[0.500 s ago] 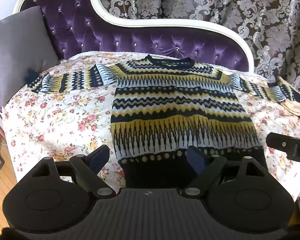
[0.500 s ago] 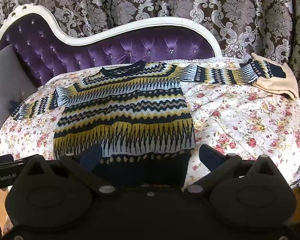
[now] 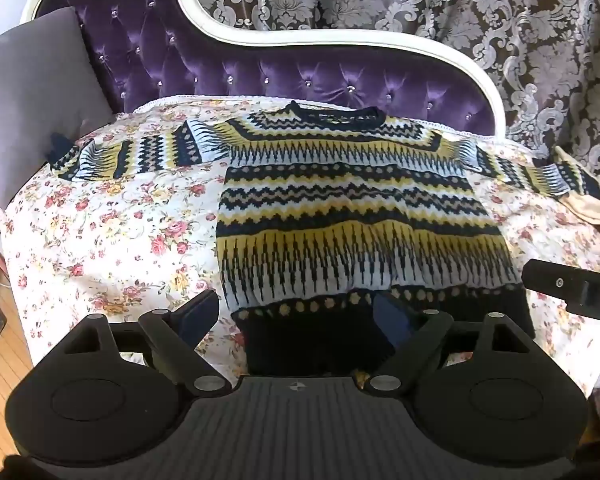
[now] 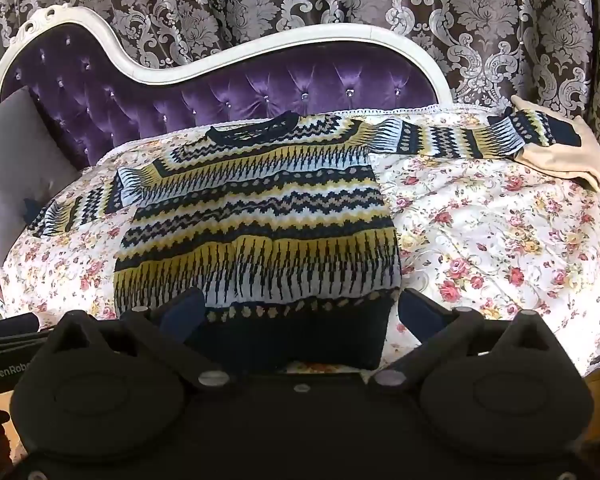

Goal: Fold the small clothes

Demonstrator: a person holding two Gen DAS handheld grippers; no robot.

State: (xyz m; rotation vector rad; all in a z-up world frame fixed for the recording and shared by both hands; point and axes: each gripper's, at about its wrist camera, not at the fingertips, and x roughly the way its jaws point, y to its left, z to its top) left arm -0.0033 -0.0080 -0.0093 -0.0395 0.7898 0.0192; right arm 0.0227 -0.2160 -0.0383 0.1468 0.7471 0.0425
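Observation:
A knitted sweater (image 3: 348,216) (image 4: 260,216) with navy, yellow and white zigzag bands lies flat and face up on the floral cover, both sleeves spread out to the sides. My left gripper (image 3: 296,316) is open just above the sweater's navy hem, astride its lower left corner. My right gripper (image 4: 300,310) is wide open over the same hem, its fingers on either side of the lower right corner. Neither gripper's pads press on the cloth. Each gripper's body shows at the edge of the other's view: the right gripper (image 3: 572,288) and the left gripper (image 4: 8,332).
The floral cover (image 3: 100,240) (image 4: 500,240) drapes a purple tufted sofa (image 3: 260,76) with a white frame. A grey cushion (image 3: 32,96) leans at the left end. A beige garment (image 4: 560,156) lies under the right sleeve's cuff. Patterned curtains hang behind.

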